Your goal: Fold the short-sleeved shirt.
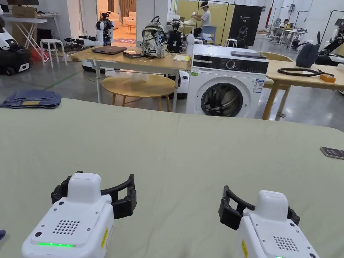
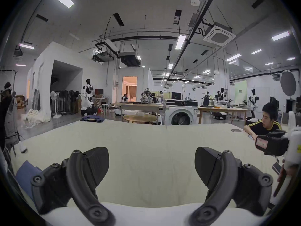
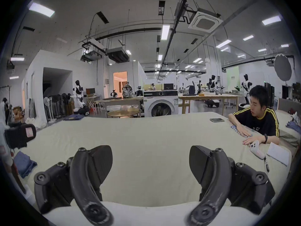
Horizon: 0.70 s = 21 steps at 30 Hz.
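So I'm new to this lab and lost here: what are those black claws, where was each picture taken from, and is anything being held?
Those claws are two hand-held grippers. The head view looks down from the person's head at the left gripper and the right gripper, hovering over a pale green cloth-covered table. The other two pictures come from cameras riding on each gripper. Both stand open and hold nothing. No short-sleeved shirt lies in front of them. Folded blue jeans sit at the far left corner, a dark phone at the right edge, where a seated person leans.

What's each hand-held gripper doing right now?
Left hand-held gripper: open, holding nothing.
Right hand-held gripper: open, holding nothing.
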{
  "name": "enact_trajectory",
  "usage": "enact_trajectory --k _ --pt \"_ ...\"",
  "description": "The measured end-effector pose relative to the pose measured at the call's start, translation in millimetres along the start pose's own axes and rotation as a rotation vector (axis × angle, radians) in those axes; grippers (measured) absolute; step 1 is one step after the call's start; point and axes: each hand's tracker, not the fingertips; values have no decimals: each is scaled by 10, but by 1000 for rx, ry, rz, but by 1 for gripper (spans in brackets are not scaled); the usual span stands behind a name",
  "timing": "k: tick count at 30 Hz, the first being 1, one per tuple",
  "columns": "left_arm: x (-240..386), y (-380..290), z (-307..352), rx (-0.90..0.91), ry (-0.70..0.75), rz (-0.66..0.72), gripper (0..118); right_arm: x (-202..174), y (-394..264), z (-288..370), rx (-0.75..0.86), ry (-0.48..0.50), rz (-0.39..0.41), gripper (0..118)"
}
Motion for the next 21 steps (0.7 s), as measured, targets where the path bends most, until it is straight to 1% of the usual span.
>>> enact_trajectory --k 2,3,4,5,6,9,11,14,16,18,21 --pt "9 9 -11 -3 18 -14 107 26 42 -13 9 34 -35 98" --pt "12 20 -9 -7 20 -21 107 27 58 -20 16 32 -51 99" --pt "30 36 -1 -13 27 -32 107 9 72 -29 18 2 -49 98" --pt "42 46 -3 -14 43 -44 107 -9 91 -43 11 -51 -22 98" --pt "41 49 -1 -11 44 -52 107 -28 104 -52 2 -71 1 99" --pt "14 77 19 12 -1 -56 107 -33 120 -72 1 -66 -1 98" --pt "20 98 22 16 -18 -60 107 -30 123 -77 -17 -54 -23 98" --pt "40 135 -6 13 10 -63 107 -18 120 -79 -47 -8 -71 98" --pt "25 128 -2 22 14 -54 107 -26 119 -74 -63 0 -100 98" --pt "4 105 1 45 -1 -47 107 -35 116 -79 -77 -9 -118 98" --pt "21 84 8 67 11 -75 107 -70 125 -98 -116 -46 -121 99"
